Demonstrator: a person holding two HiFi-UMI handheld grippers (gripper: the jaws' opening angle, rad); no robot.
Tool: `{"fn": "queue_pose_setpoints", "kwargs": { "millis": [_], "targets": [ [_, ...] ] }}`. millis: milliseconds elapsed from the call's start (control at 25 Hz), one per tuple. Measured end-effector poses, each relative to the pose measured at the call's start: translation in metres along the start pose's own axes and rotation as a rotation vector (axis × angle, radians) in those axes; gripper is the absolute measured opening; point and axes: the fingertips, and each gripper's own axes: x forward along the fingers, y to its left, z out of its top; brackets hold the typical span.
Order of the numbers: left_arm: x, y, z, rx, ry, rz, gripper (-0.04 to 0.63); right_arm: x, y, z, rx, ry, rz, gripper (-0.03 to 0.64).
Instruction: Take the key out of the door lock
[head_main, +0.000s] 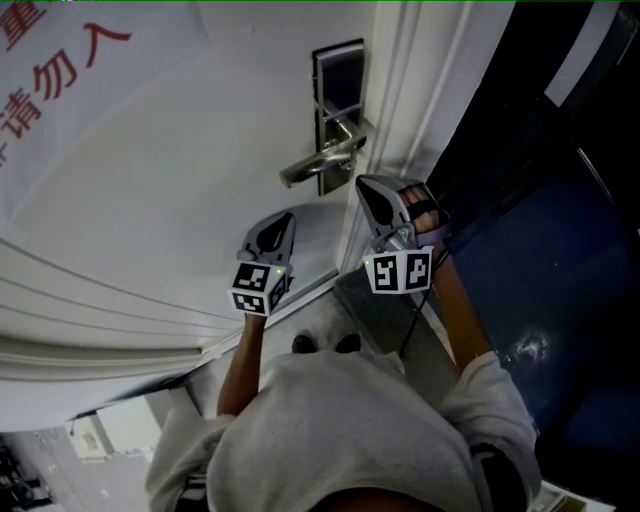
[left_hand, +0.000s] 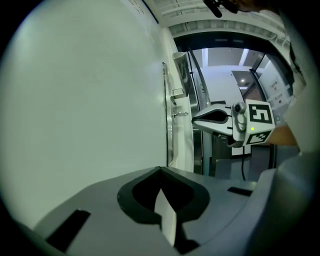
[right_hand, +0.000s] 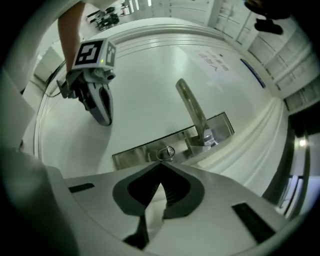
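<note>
My left gripper (left_hand: 161, 172) has its jaws pressed together with nothing between them and hangs close to the door (right_hand: 145, 85), left of the lock. My right gripper (right_hand: 161, 167) is closed and empty too, its tips aimed at the key (right_hand: 167, 151) just beyond them. The key sits in the near end of the plate (right_hand: 132, 155). Only its small looped head shows, standing out of the metal toward my tips, the shaft hidden inside. Farther along the plate, the handle (right_hand: 192, 112) lies along the door, pointing left.

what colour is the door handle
Shiny silver metal. The door handle shows best in the right gripper view.
</note>
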Motion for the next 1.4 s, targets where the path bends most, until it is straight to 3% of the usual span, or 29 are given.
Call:
{"fn": "queue_pose_setpoints", "kwargs": {
  "millis": [120,240,280,320,400,520,640,1120,1400],
  "targets": [
    [0.002,-0.001,-0.002,-0.002,0.004,-0.007,0.017,-0.001,-0.005,0.001,-0.14,0.003,-0.009,0.023],
    [0.005,-0.003,-0.003,-0.002,0.006,-0.014,0.017,0.003,-0.004,0.003,-0.217,0.008,0.011,0.029],
    [0.005,-0.004,-0.004,-0.003,0.007,-0.016,0.017,0.005,-0.003,0.002,-0.223,0.017,0.027,0.049],
    [0.006,-0.004,-0.004,-0.005,0.007,-0.018,0.017,0.007,-0.002,0.001,-0.226,0.023,0.041,0.129],
    [0.006,-0.004,-0.004,-0.008,0.007,-0.02,0.015,0.01,-0.003,0.001,-0.233,0.022,0.04,0.158],
    [0.006,-0.004,-0.005,-0.014,0.008,-0.019,0.017,0.014,-0.008,0.005,-0.257,0.004,-0.007,0.155],
    [0.006,-0.004,-0.007,-0.011,0.013,-0.018,0.017,0.02,-0.012,0.01,-0.27,-0.012,-0.044,0.112],
    [0.004,0.0,-0.011,-0.023,0.018,-0.01,0.017,0.037,-0.01,0.013,-0.314,-0.007,-0.056,0.035],
    [0.008,-0.003,-0.01,-0.024,0.015,-0.02,0.017,0.038,-0.009,0.012,-0.329,0.004,-0.056,0.031]
  ]
}}
